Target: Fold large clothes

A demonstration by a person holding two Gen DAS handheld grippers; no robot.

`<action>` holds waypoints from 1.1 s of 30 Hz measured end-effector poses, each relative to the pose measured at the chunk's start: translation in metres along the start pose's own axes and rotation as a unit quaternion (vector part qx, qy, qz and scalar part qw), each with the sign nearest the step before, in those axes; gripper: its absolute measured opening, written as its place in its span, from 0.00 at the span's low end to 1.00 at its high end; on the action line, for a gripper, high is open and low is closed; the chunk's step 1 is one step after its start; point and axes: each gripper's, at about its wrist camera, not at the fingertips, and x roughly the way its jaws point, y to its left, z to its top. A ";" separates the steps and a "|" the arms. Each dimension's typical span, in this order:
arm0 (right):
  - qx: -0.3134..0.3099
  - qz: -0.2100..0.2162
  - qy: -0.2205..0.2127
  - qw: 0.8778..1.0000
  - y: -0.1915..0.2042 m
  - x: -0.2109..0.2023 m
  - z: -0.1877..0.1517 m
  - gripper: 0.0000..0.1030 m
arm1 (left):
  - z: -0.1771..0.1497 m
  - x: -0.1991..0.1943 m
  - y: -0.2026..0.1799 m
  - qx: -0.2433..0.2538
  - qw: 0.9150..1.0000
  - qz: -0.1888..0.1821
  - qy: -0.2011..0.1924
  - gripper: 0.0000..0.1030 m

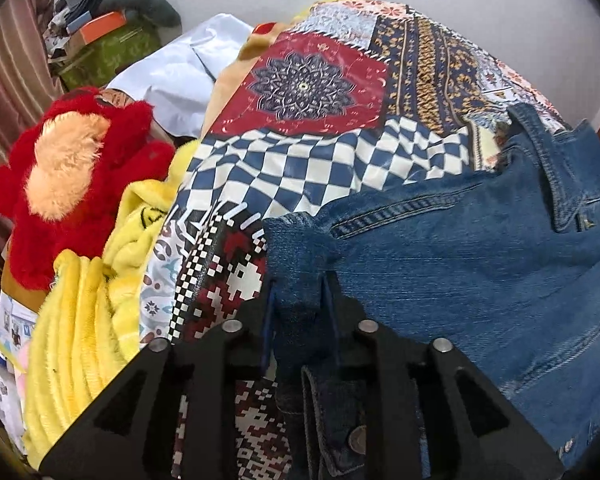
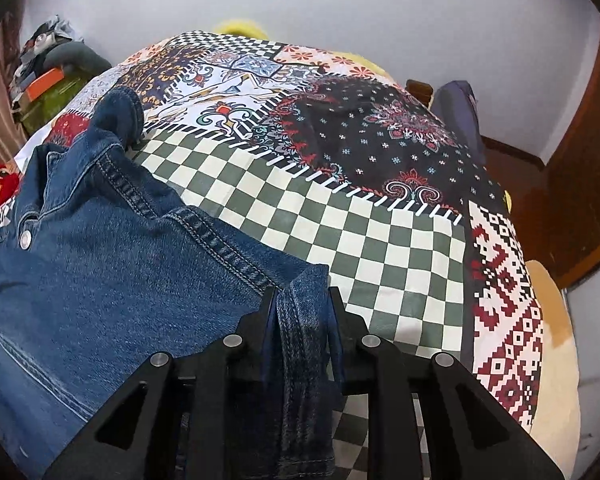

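Observation:
A blue denim jacket lies spread on a patchwork bedspread, collar at the far side. My left gripper is shut on a bunched corner of the jacket at its left edge. In the right wrist view the same jacket lies to the left, with a sleeve cuff sticking up at the far end. My right gripper is shut on a denim fold at the jacket's right edge, over the green checkered patch.
A red plush toy and a yellow fleece blanket lie left of the jacket. A white cloth and a cluttered pile with an orange box sit at the far left. A wooden door stands at the right.

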 end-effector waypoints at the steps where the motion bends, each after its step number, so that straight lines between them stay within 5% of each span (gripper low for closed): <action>1: -0.003 -0.002 0.002 1.000 0.001 0.000 0.000 0.18 | -0.001 0.002 0.000 0.003 1.000 0.000 0.001 0.24; 5: -0.017 -0.017 0.017 1.000 0.003 -0.002 0.001 0.24 | -0.004 0.002 -0.002 0.016 1.000 0.006 0.003 0.27; 8: -0.024 -0.082 0.017 0.996 0.002 -0.006 -0.001 0.70 | -0.007 0.000 -0.001 0.018 1.000 0.002 0.017 0.28; 9: -0.024 -0.096 0.012 0.995 -0.001 -0.008 -0.003 0.77 | -0.009 -0.002 -0.001 0.017 1.000 0.001 0.022 0.29; 16: 0.033 -0.037 0.027 0.998 -0.023 -0.046 -0.014 0.77 | -0.019 -0.037 -0.001 0.027 1.000 -0.005 0.014 0.31; 19: 0.030 -0.033 0.008 0.999 -0.022 -0.082 -0.021 0.77 | -0.025 -0.062 -0.006 0.036 0.999 -0.010 -0.002 0.43; 23: 0.017 -0.019 -0.018 0.999 -0.015 -0.136 -0.031 0.77 | -0.035 -0.107 -0.018 0.055 0.998 -0.025 -0.028 0.44; 28: 0.005 0.009 -0.052 0.999 -0.003 -0.204 -0.050 0.78 | -0.055 -0.169 -0.028 0.056 0.995 -0.059 -0.066 0.72; 33: -0.008 0.045 -0.066 0.997 0.013 -0.258 -0.081 0.85 | -0.086 -0.219 -0.035 0.064 0.990 -0.085 -0.093 0.88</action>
